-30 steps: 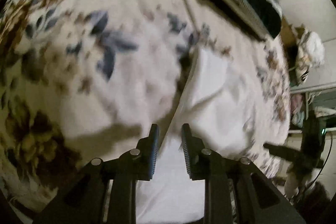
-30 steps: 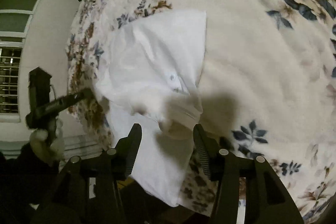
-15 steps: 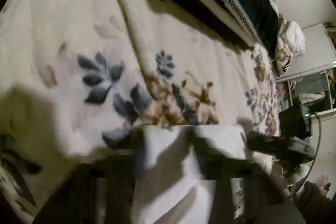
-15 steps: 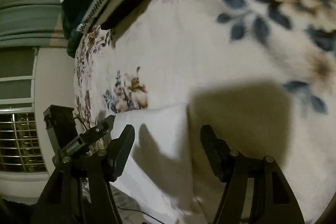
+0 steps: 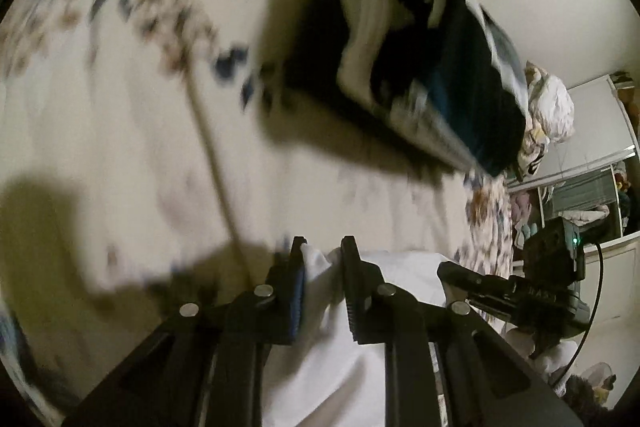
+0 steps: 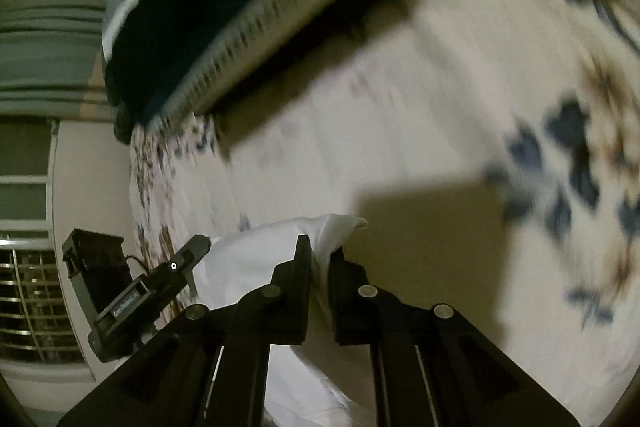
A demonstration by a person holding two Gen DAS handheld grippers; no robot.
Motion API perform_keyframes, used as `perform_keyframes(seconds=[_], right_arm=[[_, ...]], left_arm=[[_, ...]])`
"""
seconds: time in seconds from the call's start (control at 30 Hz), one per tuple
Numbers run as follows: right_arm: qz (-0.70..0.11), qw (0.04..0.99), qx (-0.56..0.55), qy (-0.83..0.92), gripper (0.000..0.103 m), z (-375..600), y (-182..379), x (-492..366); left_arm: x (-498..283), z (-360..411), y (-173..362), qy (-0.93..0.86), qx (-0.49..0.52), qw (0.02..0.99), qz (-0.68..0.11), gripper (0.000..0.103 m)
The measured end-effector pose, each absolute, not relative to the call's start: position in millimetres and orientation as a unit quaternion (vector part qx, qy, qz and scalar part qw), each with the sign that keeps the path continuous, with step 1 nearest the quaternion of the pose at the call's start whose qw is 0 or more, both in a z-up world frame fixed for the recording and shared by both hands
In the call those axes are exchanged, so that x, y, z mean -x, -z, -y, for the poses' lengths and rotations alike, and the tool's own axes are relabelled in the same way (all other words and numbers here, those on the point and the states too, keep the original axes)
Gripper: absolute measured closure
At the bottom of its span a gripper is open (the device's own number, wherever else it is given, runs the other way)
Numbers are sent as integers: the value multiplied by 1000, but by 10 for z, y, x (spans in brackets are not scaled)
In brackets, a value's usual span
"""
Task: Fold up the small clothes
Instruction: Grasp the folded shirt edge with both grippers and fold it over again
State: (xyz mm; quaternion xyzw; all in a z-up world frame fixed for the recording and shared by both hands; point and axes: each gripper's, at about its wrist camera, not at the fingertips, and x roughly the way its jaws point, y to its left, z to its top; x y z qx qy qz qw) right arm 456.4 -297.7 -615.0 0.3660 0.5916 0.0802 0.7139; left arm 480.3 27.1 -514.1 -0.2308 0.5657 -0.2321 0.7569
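- Left view: the left gripper tips down at the bed. Its jaws have just been closing, and now they pinch one corner of the white cloth. The cloth hangs from the jaws, low in the view. A stack of dark and white clothes lies farther up the bed. The right gripper shows at the side.
- Right view: the right gripper tips down too. Its jaws have just been closing, and now they pinch the other corner of the white cloth, with a bit of cloth poking out past the tips. The left gripper shows at the side, near the cloth's far edge.
- Step: I think both grippers are carrying one edge over to make a fold.
- Next: lay that edge down flat and even on the rest of the cloth, then let go.
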Motion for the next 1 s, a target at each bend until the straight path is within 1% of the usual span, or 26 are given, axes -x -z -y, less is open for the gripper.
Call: perform_keyframes(seconds=[0.07,0.13,0.17,0.2,0.23,0.27,0.3,0.33,0.37,0.4,0.53,0.63,0.77,0.87,0.9,0.93,0.97,1.0], right_arm=[[-595,720,-351,-70,95,2972,6136,-4765],[-624,704,-335,-60,94,2951,6255,-4893],[-641,691,-329,-53,92,2945,6324,-4918],[-641,690,-332,-52,88,2961,6323,-4894],[-639,688,-338,-56,85,2987,6296,-4840],[-640,685,-342,-59,80,3006,6267,-4787],[-640,683,-347,-62,65,3030,6234,-4717],[-636,684,-352,-61,54,3061,6184,-4613],[-628,687,-361,-56,52,3105,6117,-4450],[-627,685,-366,-54,51,3128,6095,-4363],[-625,667,-406,-21,51,3237,6076,-3811],[-621,652,-435,0,51,3256,6142,-3510],[-597,635,-490,11,51,3242,6306,-3305],[-595,637,-490,11,51,3175,6351,-3327],[-594,635,-494,14,51,3170,6378,-3327],[-594,633,-496,18,53,3158,6404,-3308],[-591,634,-499,28,61,3140,6426,-3297],[-590,633,-501,35,93,3171,6421,-3252]], left_arm=[[-4973,-276,5130,223,224,765,-561,89],[-5138,-363,5170,216,238,757,-569,91],[-5161,-441,5179,217,252,750,-572,90],[-5136,-531,5150,218,266,746,-570,88],[-5077,-580,5119,219,268,747,-568,87],[-5002,-628,5092,218,266,746,-571,83],[-4851,-679,5070,212,261,741,-582,76],[-4732,-711,5059,209,262,737,-587,73],[-4598,-736,5044,204,264,735,-591,64],[-4382,-772,5041,194,269,730,-598,61],[-3786,-858,5119,161,314,695,-626,61],[-3535,-802,5180,143,352,673,-635,61],[-3544,-644,5287,141,395,653,-631,61],[-3651,-556,5402,123,399,658,-626,61],[-3707,-544,5437,114,403,663,-620,64],[-3729,-525,5445,104,402,668,-618,67],[-3738,-520,5437,97,404,673,-612,87],[-3729,-507,5396,90,403,679,-607,99]])
